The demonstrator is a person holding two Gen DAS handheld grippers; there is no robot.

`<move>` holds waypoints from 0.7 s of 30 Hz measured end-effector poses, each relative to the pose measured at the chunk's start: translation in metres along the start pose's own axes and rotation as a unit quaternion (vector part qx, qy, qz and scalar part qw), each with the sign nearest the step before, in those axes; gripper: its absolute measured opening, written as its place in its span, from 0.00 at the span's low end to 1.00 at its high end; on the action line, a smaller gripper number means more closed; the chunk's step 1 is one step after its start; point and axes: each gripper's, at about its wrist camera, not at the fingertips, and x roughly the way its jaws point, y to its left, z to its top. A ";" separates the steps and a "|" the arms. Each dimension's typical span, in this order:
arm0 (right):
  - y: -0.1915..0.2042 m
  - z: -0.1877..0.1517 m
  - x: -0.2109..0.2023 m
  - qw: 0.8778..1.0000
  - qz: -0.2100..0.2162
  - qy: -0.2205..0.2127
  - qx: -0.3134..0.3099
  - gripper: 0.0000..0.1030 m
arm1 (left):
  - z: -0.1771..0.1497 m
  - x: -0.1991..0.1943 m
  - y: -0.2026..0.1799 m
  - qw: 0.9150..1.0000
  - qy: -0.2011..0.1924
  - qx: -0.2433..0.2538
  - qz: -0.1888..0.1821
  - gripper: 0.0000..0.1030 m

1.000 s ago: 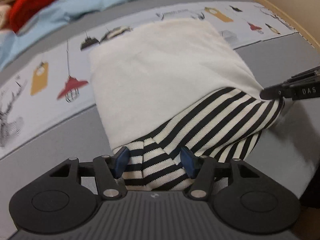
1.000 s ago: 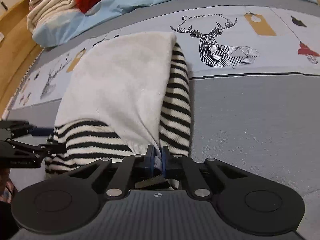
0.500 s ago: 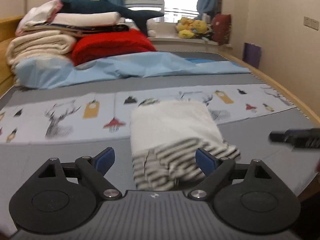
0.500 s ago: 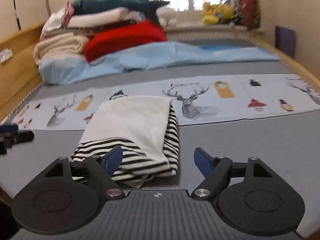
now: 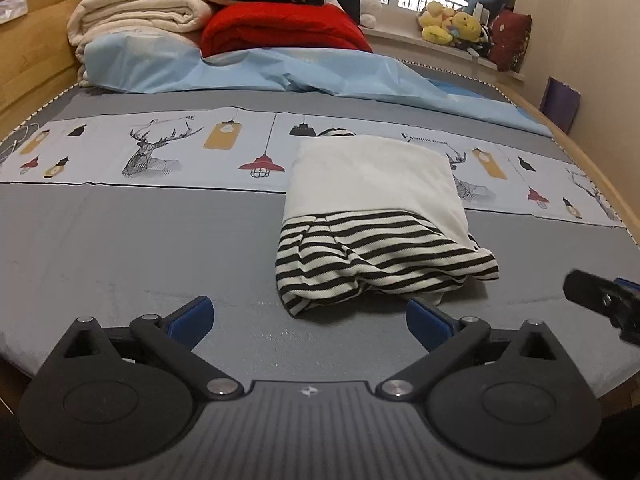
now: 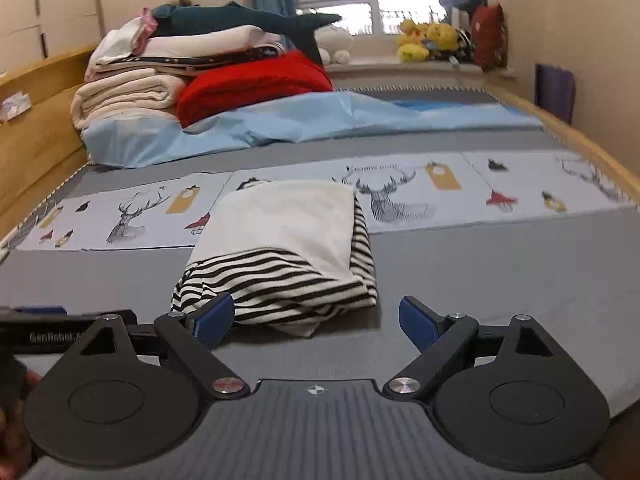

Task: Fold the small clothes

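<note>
A folded garment (image 5: 376,216), cream on top with black-and-white stripes at its near end, lies flat on the grey bed cover (image 5: 120,248). In the left wrist view my left gripper (image 5: 308,318) hangs just short of the striped edge. Its jaws are opening wide and hold nothing. The right wrist view shows the same garment (image 6: 280,248) ahead of my right gripper (image 6: 316,316). Its jaws are opening too, with nothing gripped between the blue pads (image 6: 416,320). Each gripper shows at the edge of the other's view: the right gripper (image 5: 600,300), the left gripper (image 6: 60,328).
At the far end of the bed, folded blankets (image 5: 152,12) and a red blanket (image 5: 280,28) rest on a light blue sheet (image 5: 280,72). A printed deer band (image 5: 152,148) crosses the cover. Wooden bed rails (image 6: 36,128) run along both sides. Plush toys (image 6: 428,40) sit on the windowsill.
Both grippers have let go of the striped end, opened wide, and pulled back and up from the garment. The garment now lies free on the bed.
</note>
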 end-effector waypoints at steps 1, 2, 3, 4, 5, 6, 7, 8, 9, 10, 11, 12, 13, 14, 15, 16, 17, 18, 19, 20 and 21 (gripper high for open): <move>0.000 0.001 0.001 1.000 0.000 0.004 0.006 0.87 | 0.000 -0.001 -0.002 1.000 -0.002 0.004 -0.002 1.00; 0.000 0.002 0.002 1.000 -0.001 0.007 0.010 0.87 | 0.001 -0.001 -0.003 1.000 -0.005 0.008 -0.005 1.00; 0.001 0.002 0.003 1.000 -0.003 0.010 0.012 0.88 | 0.002 -0.002 -0.004 1.000 -0.010 0.012 -0.006 1.00; 0.002 0.003 0.003 1.000 -0.003 0.011 0.013 0.88 | 0.002 -0.001 -0.004 1.000 -0.012 0.013 -0.007 1.00; 0.003 0.003 0.004 1.000 -0.003 0.012 0.015 0.88 | 0.002 0.000 -0.004 1.000 -0.012 0.011 -0.008 1.00; 0.004 0.003 0.005 1.000 -0.001 0.013 0.015 0.88 | 0.002 0.000 -0.003 1.000 -0.011 0.008 -0.011 1.00; 0.004 0.003 0.006 1.000 0.000 0.014 0.015 0.88 | 0.002 0.001 -0.002 1.000 -0.010 0.005 -0.014 1.00; 0.006 0.004 0.008 1.000 0.001 0.015 0.012 0.88 | 0.002 0.002 -0.002 1.000 -0.010 0.005 -0.016 1.00; 0.008 0.003 0.010 1.000 0.002 0.017 0.008 0.88 | 0.001 0.003 -0.003 1.000 -0.009 0.007 -0.015 1.00; 0.010 0.003 0.011 1.000 0.002 0.019 0.004 0.88 | 0.000 0.005 -0.004 1.000 -0.006 0.010 -0.014 1.00; 0.012 0.003 0.014 1.000 0.003 0.020 -0.001 0.88 | 0.000 0.007 -0.006 1.000 -0.002 0.010 -0.014 1.00; 0.014 0.001 0.016 1.000 0.005 0.021 -0.006 0.88 | 0.000 0.008 -0.006 1.000 -0.001 0.009 -0.019 1.00; 0.015 -0.001 0.019 1.000 0.004 0.023 -0.010 0.88 | -0.001 0.008 -0.007 1.000 -0.001 0.008 -0.022 1.00; 0.017 -0.002 0.023 0.999 0.001 0.033 -0.013 0.88 | -0.001 0.009 -0.008 1.000 0.001 0.009 -0.022 0.99; 0.019 -0.002 0.026 0.999 0.000 0.039 -0.016 0.88 | -0.002 0.010 -0.009 1.000 0.002 0.010 -0.018 1.00; 0.021 -0.002 0.026 0.999 0.004 0.037 -0.020 0.88 | -0.002 0.012 -0.009 1.000 0.003 0.010 -0.014 1.00; 0.022 -0.002 0.027 0.999 0.005 0.035 -0.024 0.88 | -0.001 0.014 -0.009 1.000 0.004 0.007 -0.013 1.00; 0.023 -0.002 0.029 0.999 0.004 0.036 -0.025 0.88 | -0.001 0.015 -0.007 1.000 0.006 0.002 -0.015 1.00; 0.023 -0.001 0.030 0.999 0.004 0.038 -0.023 0.88 | 0.000 0.016 -0.006 1.000 0.008 -0.003 -0.017 1.00; 0.023 -0.001 0.032 0.999 0.006 0.039 -0.021 0.88 | 0.000 0.017 -0.006 1.000 0.009 -0.004 -0.017 1.00; 0.024 -0.001 0.033 0.999 0.007 0.040 -0.020 0.88 | 0.000 0.018 -0.006 1.000 0.010 -0.004 -0.016 0.99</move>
